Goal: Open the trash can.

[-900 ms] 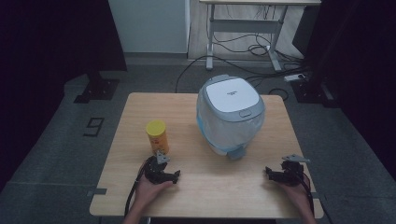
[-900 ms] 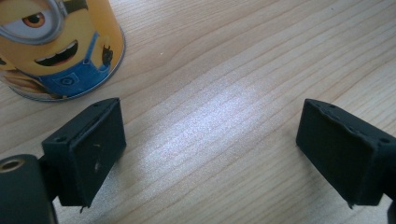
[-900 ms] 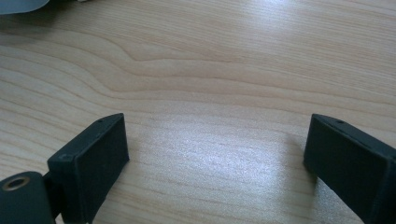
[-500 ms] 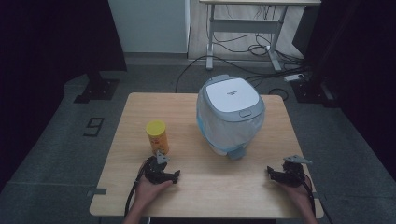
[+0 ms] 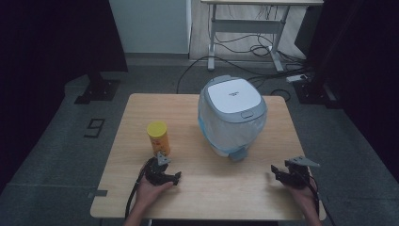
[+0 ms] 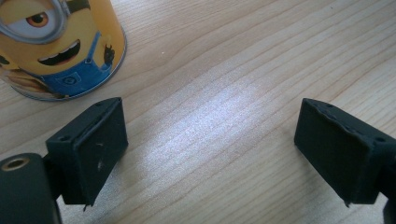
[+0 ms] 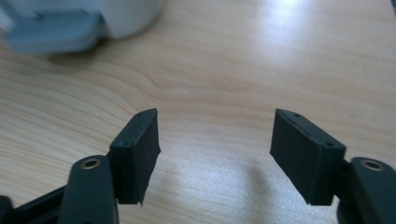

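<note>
Currently both the left gripper [image 5: 165, 175] and right gripper [image 5: 288, 173] are held open, empty; the can [image 5: 158, 138], just beside the left one, could be knocked over by a careless approach.

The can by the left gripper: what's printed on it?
The can is yellow with a cartoon Minion in blue overalls, clearest in the left gripper view.

The right gripper [image 5: 278, 173] now sits slightly lower and nearer the front edge of the light wooden tabletop [image 5: 211, 188] than in the earliest picture. Its black fingers [image 7: 140, 154] remain spread, nothing between them.
</note>
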Motion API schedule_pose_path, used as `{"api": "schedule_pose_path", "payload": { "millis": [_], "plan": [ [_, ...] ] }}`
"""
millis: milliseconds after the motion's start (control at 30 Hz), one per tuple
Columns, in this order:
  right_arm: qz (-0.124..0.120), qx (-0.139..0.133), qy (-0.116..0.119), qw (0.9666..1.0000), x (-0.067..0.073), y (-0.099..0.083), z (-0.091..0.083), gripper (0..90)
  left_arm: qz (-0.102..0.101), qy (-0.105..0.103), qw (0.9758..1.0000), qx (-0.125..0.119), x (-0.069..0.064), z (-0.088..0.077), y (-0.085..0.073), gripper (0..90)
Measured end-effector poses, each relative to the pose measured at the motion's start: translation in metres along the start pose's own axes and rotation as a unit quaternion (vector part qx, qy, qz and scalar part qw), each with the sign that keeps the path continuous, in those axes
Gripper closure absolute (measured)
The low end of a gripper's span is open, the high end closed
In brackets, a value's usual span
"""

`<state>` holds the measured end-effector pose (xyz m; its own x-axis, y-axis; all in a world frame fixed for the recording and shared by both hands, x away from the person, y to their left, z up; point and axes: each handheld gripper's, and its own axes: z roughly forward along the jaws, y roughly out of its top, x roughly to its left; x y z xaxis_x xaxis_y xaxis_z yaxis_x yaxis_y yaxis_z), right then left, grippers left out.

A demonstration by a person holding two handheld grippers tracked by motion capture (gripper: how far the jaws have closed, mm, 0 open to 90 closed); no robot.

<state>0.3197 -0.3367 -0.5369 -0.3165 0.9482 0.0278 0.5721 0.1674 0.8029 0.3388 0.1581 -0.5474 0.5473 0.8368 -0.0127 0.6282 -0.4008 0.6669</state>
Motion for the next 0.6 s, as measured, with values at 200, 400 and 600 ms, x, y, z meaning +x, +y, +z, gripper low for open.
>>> {"api": "schedule_pose_path", "payload": {
  "millis": [200, 400, 600],
  "plan": [
    [-0.007, -0.038, 0.028, 0.9989, 0.005, 0.007, -0.016, 40.7, 0.002, -0.001, 1.0000, -0.002, 0.001, 0.000, 0.000, 9.2],
    [0.000, -0.050, 0.042, 0.9978, 0.009, 0.013, -0.023, 47.4, 0.003, -0.003, 1.0000, -0.004, 0.001, 0.001, 0.000, 9.2],
    [0.004, -0.076, 0.067, 0.9949, 0.015, 0.023, -0.035, 60.8, 0.004, -0.003, 1.0000, -0.007, 0.001, 0.001, -0.001, 9.2]
  ]
}}
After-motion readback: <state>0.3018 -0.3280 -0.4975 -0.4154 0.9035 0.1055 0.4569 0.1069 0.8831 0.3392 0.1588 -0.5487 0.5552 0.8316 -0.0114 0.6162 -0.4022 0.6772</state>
